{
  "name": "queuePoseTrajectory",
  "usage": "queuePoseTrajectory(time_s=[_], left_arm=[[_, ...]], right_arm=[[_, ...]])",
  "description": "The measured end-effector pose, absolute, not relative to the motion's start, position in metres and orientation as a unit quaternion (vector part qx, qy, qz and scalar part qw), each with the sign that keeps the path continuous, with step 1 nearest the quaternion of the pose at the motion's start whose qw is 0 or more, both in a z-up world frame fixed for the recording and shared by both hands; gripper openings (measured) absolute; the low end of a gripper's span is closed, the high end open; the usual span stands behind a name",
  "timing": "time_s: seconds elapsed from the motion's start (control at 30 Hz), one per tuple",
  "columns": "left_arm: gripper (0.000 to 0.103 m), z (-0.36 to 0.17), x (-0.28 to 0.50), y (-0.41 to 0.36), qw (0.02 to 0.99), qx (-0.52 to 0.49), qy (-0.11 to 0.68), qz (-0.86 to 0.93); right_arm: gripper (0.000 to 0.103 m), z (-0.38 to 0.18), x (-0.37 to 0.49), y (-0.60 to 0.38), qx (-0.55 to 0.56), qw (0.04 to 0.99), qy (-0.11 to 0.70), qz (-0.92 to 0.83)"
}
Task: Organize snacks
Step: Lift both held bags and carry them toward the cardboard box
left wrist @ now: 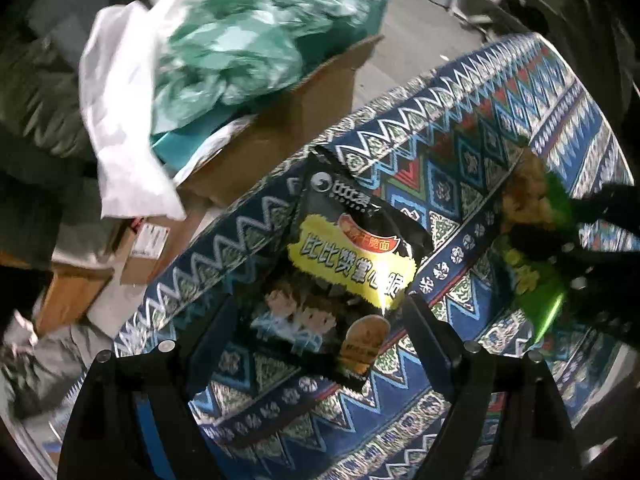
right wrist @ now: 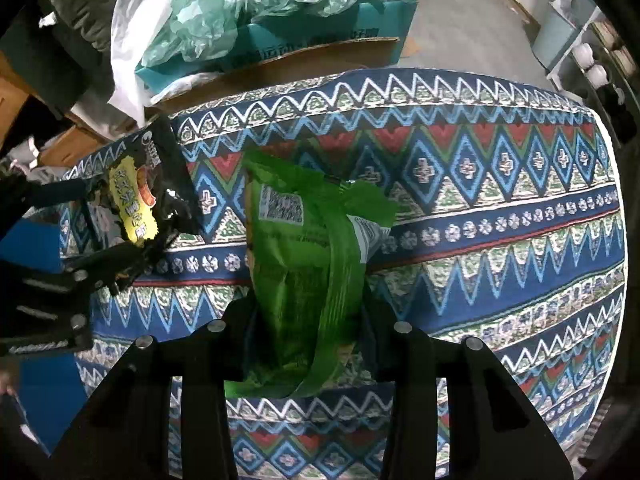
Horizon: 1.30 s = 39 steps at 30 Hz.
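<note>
Black snack packet (left wrist: 344,280) lying flat on patterned cloth, green packet (right wrist: 308,272) beside it

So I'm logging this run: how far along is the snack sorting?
Nothing looks sorted yet. The right gripper pinches the green snack bag, still resting on the patterned cloth. The left gripper straddles the black noodle-snack packet, jaws open. Both packets remain to be placed.

Cardboard box (right wrist: 304,60), crumpled, seemingly plastic green bags (right wrist: 248,4)

left claw (left wrist: 320,320): black angular fingers, silver round bolts | right claw (right wrist: 304,320): same
</note>
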State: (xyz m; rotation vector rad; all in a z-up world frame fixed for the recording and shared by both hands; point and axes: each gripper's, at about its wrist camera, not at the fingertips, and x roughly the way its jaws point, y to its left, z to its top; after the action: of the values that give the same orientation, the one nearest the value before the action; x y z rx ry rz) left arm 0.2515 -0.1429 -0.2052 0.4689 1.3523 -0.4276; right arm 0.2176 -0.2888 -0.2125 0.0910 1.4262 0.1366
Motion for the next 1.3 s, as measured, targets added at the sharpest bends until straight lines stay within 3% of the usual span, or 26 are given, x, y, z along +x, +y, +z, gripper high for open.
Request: queuePoseTrajectory(time_s=[0.57,0.77,1.3], left_arm=[[0.092,-0.229,0.256,-0.155,0.732,0.251,0.605,-0.186],[0.068,-0.218,0.250,-0.146,0.749,0.210,0.601,-0.186],[0.067,-0.181,0.205,-0.120,0.771,0.102,0.611,-0.146]], right_arm=[[0.051,-0.232,0.210,-0.288,0.042,0.737,0.673,0.051],[0.040,-0.236,0.208,-0.288,0.050,0.739,0.669,0.065],[0.037,-0.192,0.200,-0.280,0.024,0.763,0.639,0.093]])
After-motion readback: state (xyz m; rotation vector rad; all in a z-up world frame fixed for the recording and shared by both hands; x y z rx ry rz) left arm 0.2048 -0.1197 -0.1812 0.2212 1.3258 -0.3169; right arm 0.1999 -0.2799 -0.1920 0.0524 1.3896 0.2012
